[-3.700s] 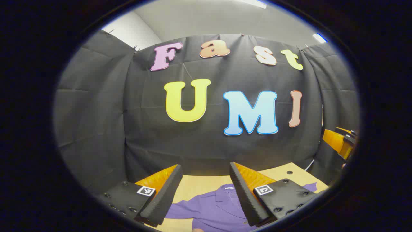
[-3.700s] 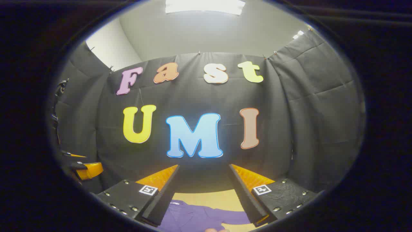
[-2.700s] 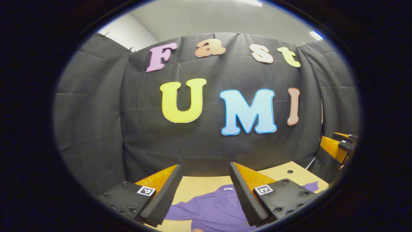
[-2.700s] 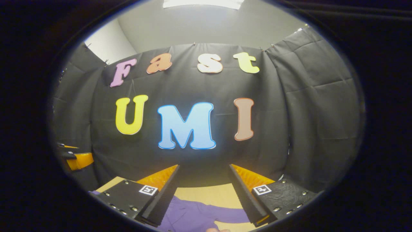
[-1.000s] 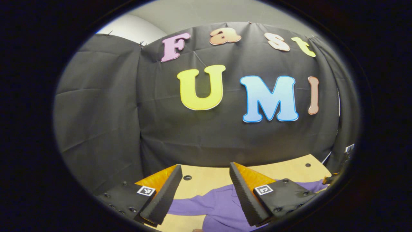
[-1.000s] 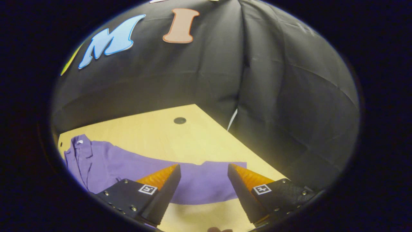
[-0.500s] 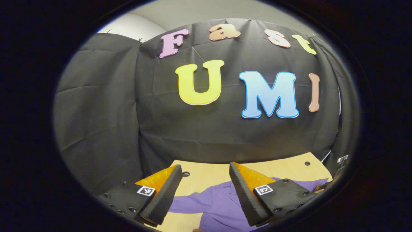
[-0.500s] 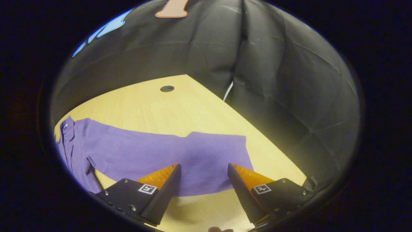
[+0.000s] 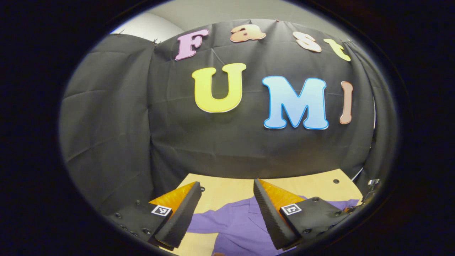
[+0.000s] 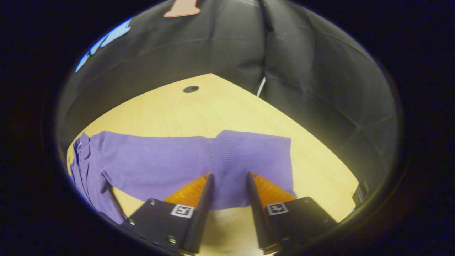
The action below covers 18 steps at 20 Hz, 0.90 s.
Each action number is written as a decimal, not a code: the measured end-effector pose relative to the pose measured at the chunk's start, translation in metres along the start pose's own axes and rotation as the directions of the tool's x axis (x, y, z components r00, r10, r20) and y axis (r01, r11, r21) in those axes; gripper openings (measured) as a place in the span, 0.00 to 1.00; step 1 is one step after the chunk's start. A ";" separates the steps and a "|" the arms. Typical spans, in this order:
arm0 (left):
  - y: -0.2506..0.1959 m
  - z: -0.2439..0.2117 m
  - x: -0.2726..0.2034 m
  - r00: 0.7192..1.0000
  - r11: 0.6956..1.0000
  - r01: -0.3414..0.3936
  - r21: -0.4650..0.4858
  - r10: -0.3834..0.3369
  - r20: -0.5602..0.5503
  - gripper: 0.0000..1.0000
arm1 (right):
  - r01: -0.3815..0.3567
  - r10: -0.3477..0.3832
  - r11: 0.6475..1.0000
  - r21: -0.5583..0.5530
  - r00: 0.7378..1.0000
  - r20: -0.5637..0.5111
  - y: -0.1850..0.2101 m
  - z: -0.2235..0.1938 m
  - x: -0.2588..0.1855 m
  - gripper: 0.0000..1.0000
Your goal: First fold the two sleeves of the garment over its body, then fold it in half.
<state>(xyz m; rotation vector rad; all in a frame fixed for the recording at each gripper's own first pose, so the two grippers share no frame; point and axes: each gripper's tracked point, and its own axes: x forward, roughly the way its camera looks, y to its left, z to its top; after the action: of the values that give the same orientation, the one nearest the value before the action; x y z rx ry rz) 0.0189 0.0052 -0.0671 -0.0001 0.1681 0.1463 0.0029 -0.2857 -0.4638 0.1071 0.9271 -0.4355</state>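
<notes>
One purple collared shirt (image 9: 241, 224) flat on tabletop (image 9: 227, 190), sleeves spread. Left claw (image 9: 227, 209) agape above collar area, holding nothing. Right claw (image 10: 227, 199) part-closed astride right sleeve (image 10: 249, 160) hem, not yet pinching. Risk: pinch catches single layer or slips, sleeve drags crooked. No legible garment label; claw markers unread.

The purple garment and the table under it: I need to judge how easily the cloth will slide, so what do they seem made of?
Purple garment: soft matte fabric, probably a fine knit or woven cotton blend, with faint ribbed texture on the sleeve. Table: pale, smooth wood-look board with faint grain, possibly laminate.
</notes>
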 end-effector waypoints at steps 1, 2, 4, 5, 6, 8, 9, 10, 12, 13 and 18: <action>-0.001 0.001 0.000 1.000 1.000 0.000 0.002 0.000 -0.001 0.94 | 0.003 -0.003 1.000 0.002 1.000 0.000 0.007 -0.001 -0.001 0.38; 0.000 0.001 -0.001 1.000 1.000 -0.001 0.005 0.001 0.000 0.94 | 0.017 -0.017 1.000 0.011 1.000 -0.001 0.010 -0.001 -0.002 0.30; 0.004 0.003 -0.004 1.000 1.000 -0.008 0.009 0.008 0.008 0.94 | 0.040 -0.039 0.998 0.041 0.999 -0.017 0.007 0.000 -0.003 0.10; 0.006 0.005 -0.005 1.000 1.000 -0.012 0.010 0.012 0.010 0.94 | 0.035 -0.033 0.997 0.068 0.999 -0.032 0.009 -0.001 -0.003 0.10; 0.009 0.005 -0.005 1.000 1.000 -0.019 0.009 0.018 0.009 0.94 | 0.024 -0.019 0.995 0.095 0.999 -0.048 0.010 0.001 -0.003 0.10; 0.016 0.003 -0.007 1.000 1.000 -0.029 0.001 0.029 0.006 0.94 | 0.008 -0.001 0.994 0.111 0.998 -0.067 0.010 0.004 -0.004 0.10; 0.020 0.002 -0.008 0.999 0.999 -0.034 -0.003 0.034 0.004 0.94 | 0.003 0.004 0.995 0.100 0.998 -0.069 0.010 0.004 -0.005 0.10; 0.023 0.001 -0.008 0.999 0.999 -0.038 -0.007 0.038 0.003 0.94 | -0.001 0.007 0.997 0.083 0.998 -0.069 0.010 0.006 -0.005 0.11; 0.026 0.001 -0.010 0.999 0.999 -0.044 -0.009 0.045 0.005 0.94 | 0.006 -0.003 0.997 0.082 0.999 -0.047 0.014 0.018 -0.011 0.03; 0.027 0.001 -0.011 0.999 0.999 -0.046 -0.011 0.046 0.008 0.94 | -0.009 0.012 0.996 0.089 0.999 -0.042 0.017 0.019 -0.010 0.02; 0.036 0.001 -0.019 0.998 0.998 -0.053 -0.035 0.054 0.016 0.94 | -0.100 0.102 0.988 0.118 0.995 -0.010 0.065 0.047 -0.030 0.02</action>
<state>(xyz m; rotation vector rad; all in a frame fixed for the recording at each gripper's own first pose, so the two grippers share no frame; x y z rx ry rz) -0.0043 0.0383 -0.0625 -0.0290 0.1489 0.2023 0.0487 -0.2297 -0.4179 0.2638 0.9077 -0.3953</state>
